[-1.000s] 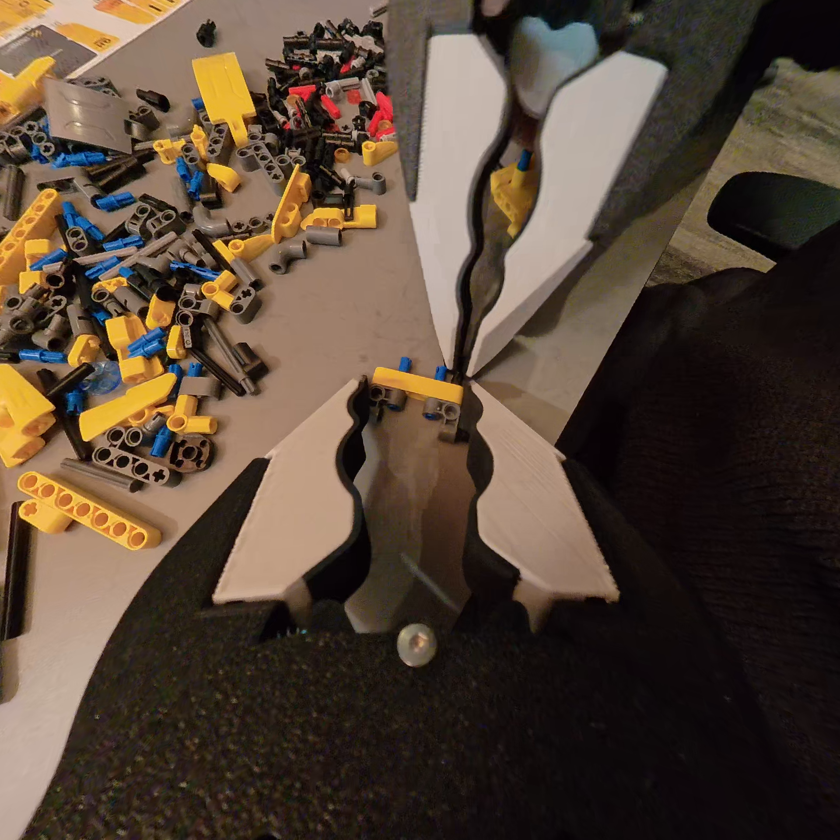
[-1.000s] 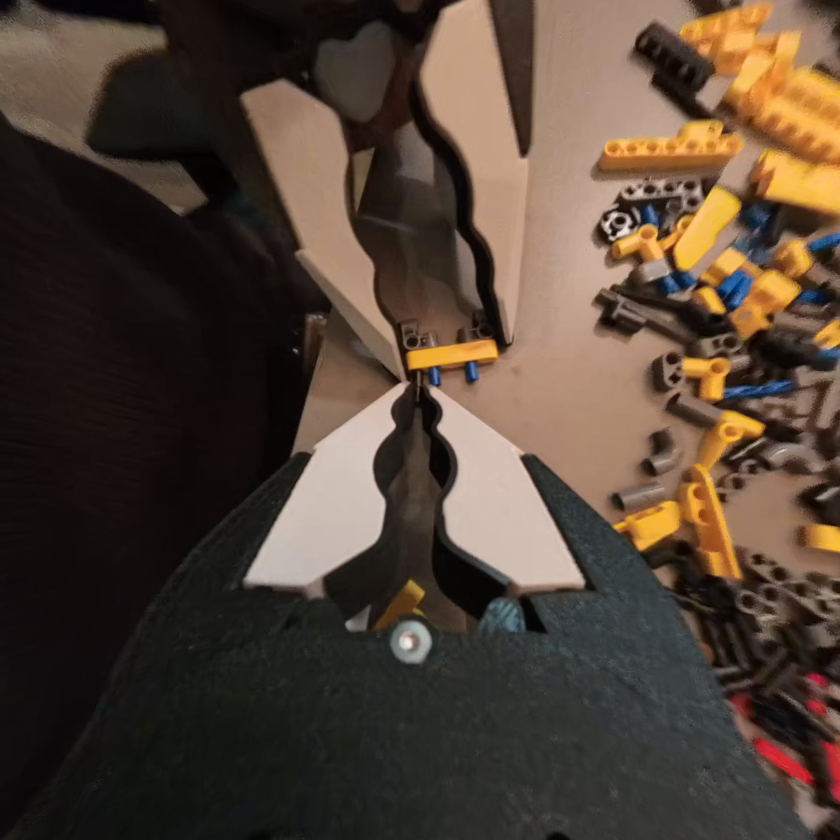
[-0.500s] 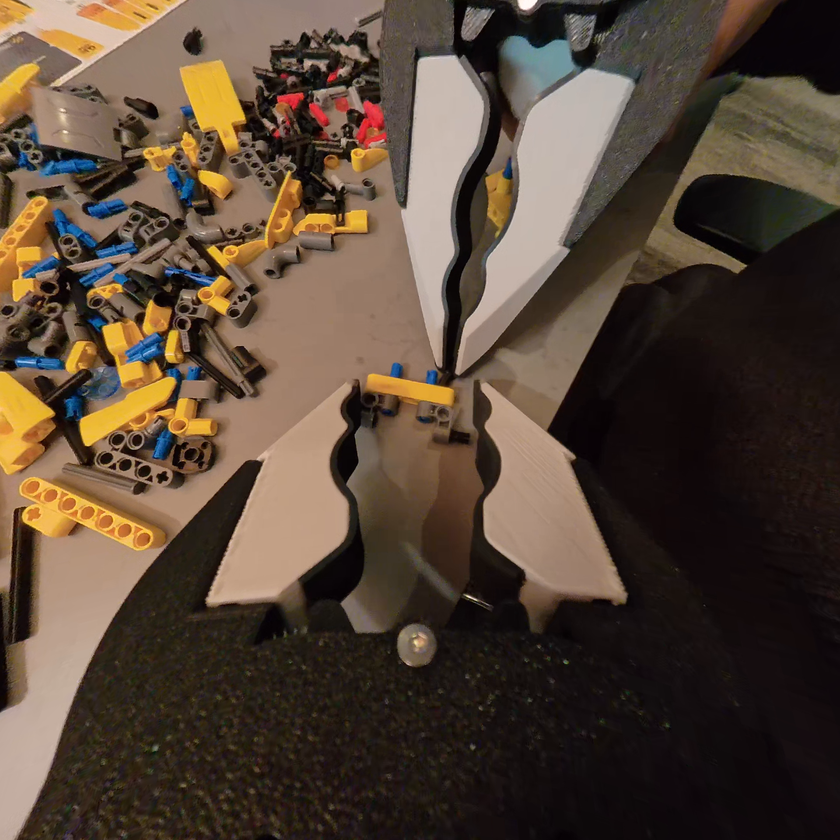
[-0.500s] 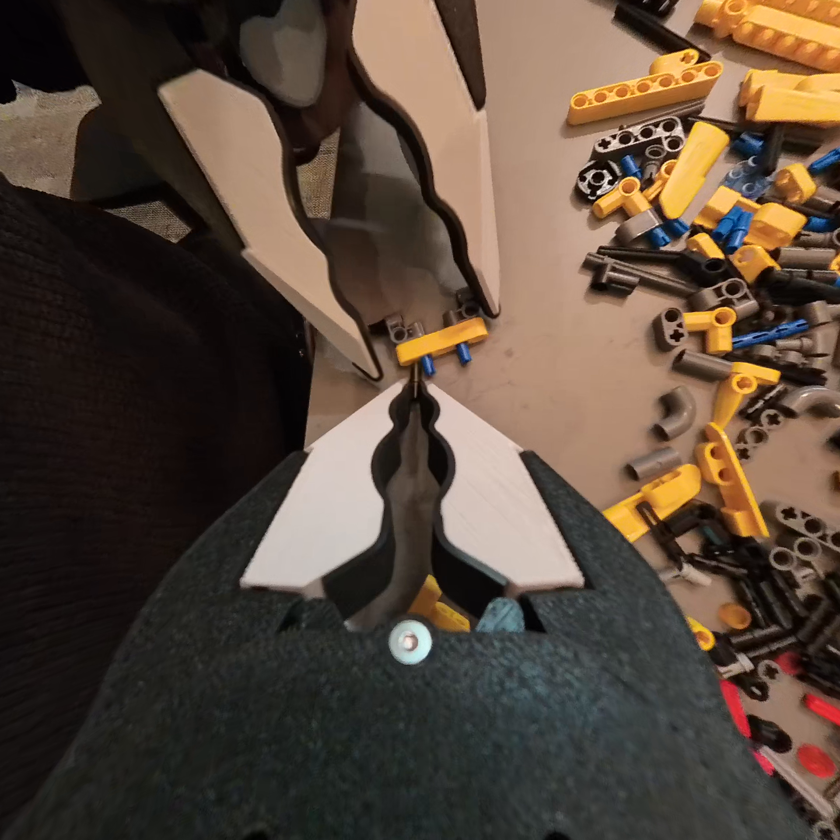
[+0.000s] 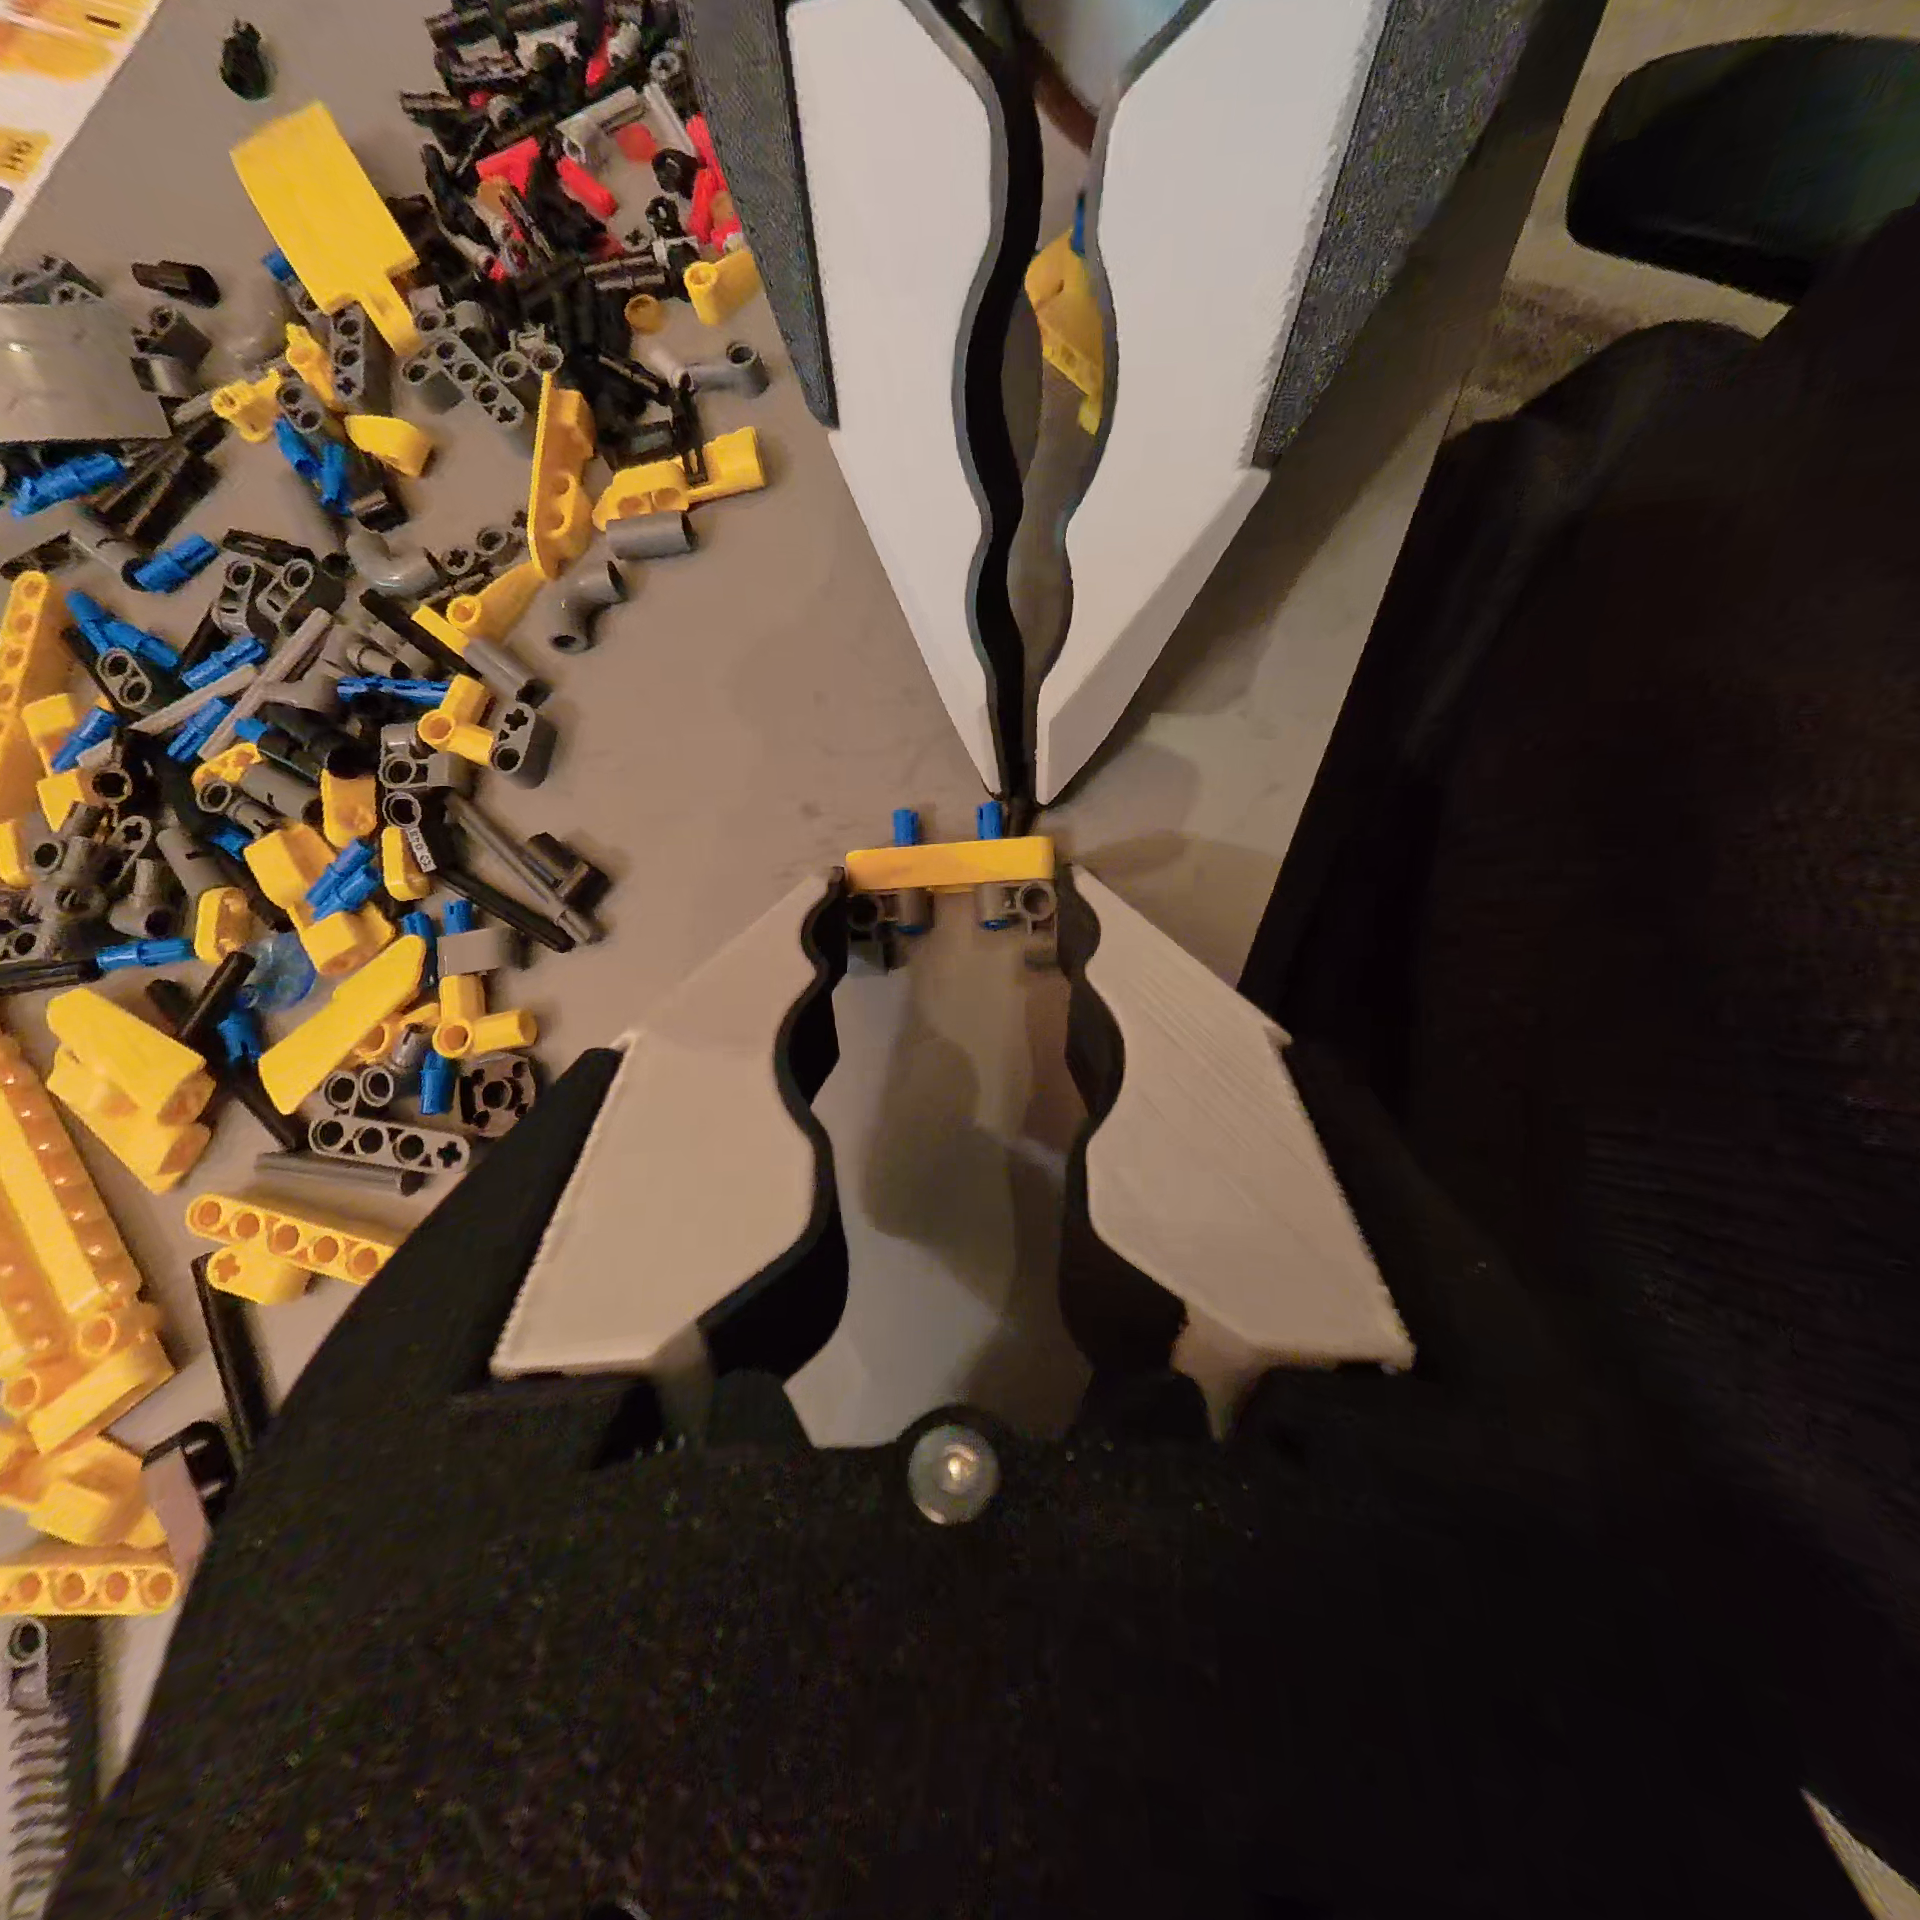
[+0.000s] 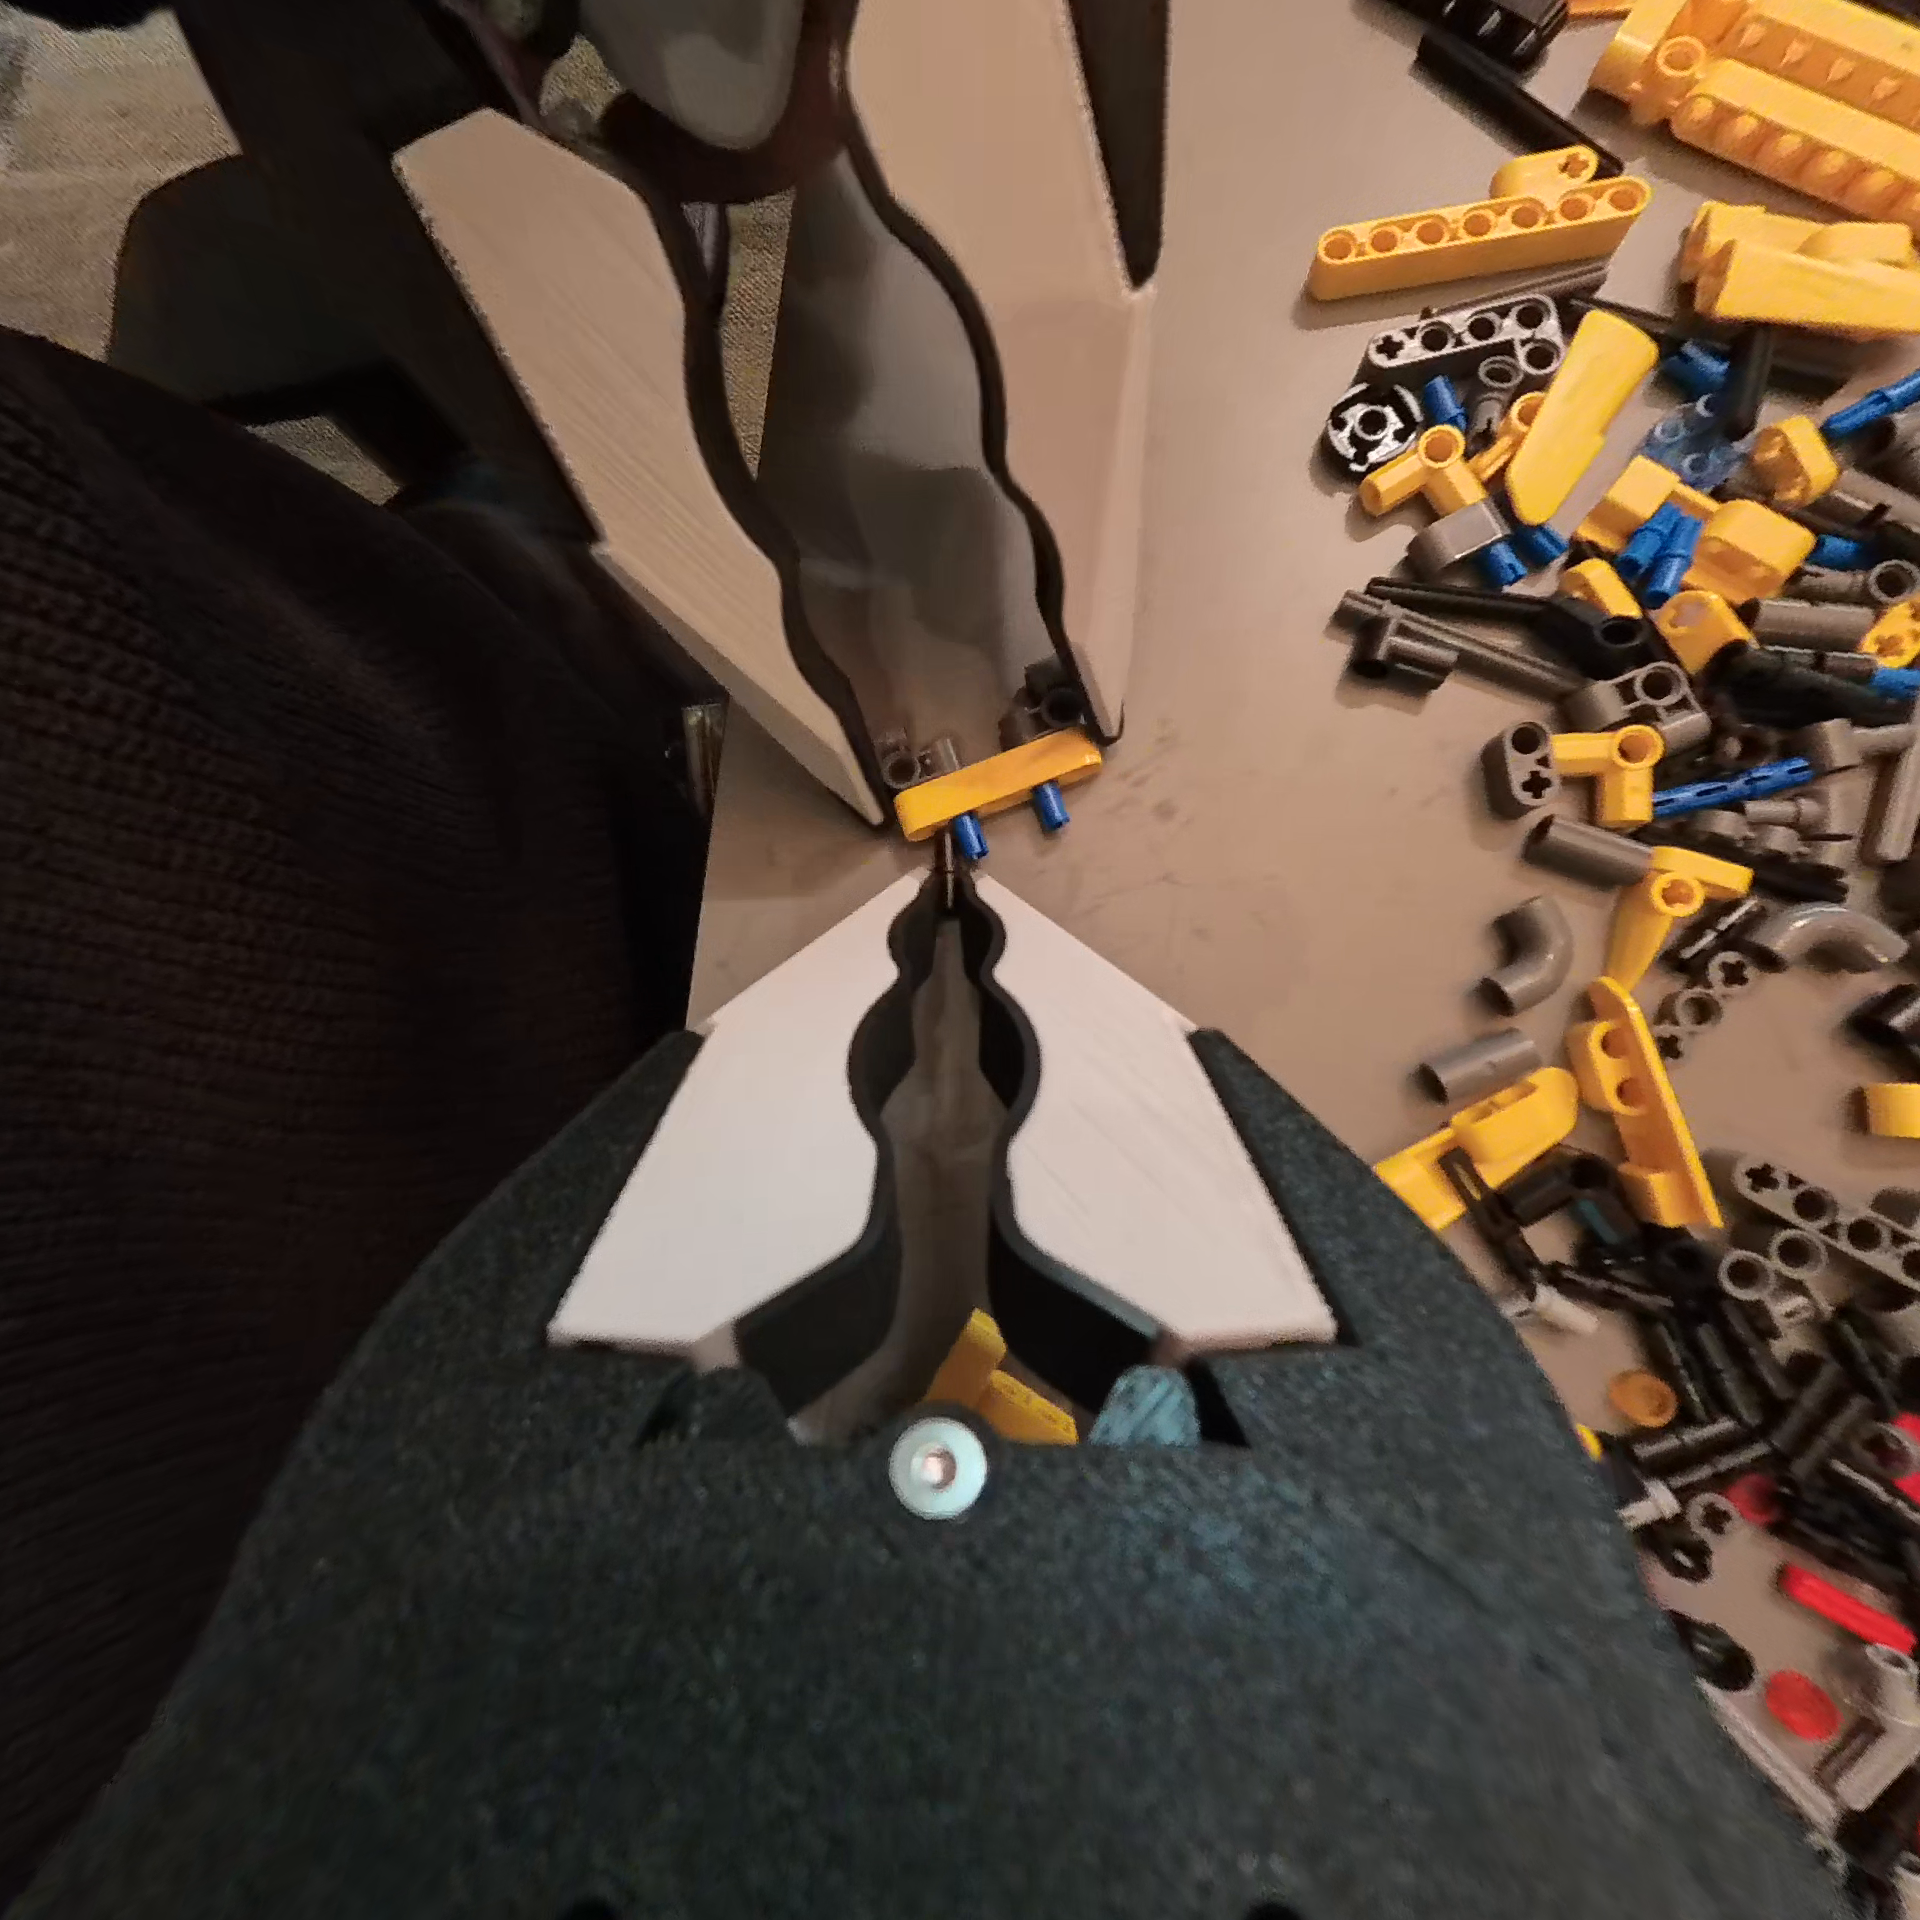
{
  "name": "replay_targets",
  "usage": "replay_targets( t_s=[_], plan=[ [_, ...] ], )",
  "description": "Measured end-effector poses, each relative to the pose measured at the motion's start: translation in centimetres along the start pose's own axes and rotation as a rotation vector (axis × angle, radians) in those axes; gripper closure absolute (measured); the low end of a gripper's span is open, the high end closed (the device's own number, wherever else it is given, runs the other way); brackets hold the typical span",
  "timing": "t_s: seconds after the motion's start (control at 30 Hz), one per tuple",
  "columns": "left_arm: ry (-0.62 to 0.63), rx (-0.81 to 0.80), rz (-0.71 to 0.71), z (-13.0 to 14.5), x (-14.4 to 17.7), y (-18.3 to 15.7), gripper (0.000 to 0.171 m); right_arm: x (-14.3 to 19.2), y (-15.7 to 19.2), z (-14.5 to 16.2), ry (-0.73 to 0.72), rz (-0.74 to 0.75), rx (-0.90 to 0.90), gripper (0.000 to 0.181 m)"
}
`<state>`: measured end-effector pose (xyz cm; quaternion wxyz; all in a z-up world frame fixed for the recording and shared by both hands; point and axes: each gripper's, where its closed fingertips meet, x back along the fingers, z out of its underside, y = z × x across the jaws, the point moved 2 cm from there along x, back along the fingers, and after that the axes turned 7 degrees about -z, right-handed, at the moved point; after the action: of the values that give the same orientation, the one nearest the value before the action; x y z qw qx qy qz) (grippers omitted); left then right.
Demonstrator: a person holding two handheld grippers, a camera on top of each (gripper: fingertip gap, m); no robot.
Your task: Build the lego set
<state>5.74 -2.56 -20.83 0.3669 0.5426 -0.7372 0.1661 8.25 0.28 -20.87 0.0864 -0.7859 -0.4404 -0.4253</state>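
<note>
Two grippers meet tip to tip over the grey table, loose parts pile spread to the left. We have the left gripper clamped across the ends of the yellow beam assembly, holding it steady, blue pins facing away. Right gripper is pinched tight on a thin dark pin, lined up just beside the beam's right end, presumably for insertion.

A smooth grey tabletop carries a scattered heap of small yellow, black, grey, blue and red plastic building pieces spreading from nine to eleven o'clock.
</note>
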Motion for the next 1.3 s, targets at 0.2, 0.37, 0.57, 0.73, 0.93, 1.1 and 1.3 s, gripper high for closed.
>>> replay_targets(
  t_s=[0.2,0.37,0.57,0.73,0.93,1.1,1.3],
  plan=[
    [0.017,0.012,0.014,-0.1,-0.1,0.0,0.132,0.0,0.1,0.0,0.005,0.080,0.182,0.177],
    [0.015,0.040,0.006,-0.1,-0.1,0.0,0.133,0.1,0.4,0.1,0.007,0.253,0.394,0.178],
    [0.001,0.053,0.004,-0.1,-0.1,0.0,0.133,0.0,0.9,0.0,0.064,0.426,0.604,0.178],
    [-0.005,0.075,0.000,-0.1,-0.1,0.0,0.133,0.0,1.2,-0.1,0.029,0.409,0.703,0.178],
    [-0.032,0.083,-0.020,-0.3,-0.3,0.0,0.133,-0.4,1.6,-0.5,0.028,0.351,0.727,0.181],
    [-0.042,0.104,-0.017,-0.3,-0.3,0.0,0.133,1.0,0.5,0.4,0.046,0.337,0.553,0.181],
    [-0.064,0.121,-0.008,-0.3,-0.4,0.1,0.133,7.7,-2.4,2.4,-0.151,0.398,0.140,0.177]
  ],
)
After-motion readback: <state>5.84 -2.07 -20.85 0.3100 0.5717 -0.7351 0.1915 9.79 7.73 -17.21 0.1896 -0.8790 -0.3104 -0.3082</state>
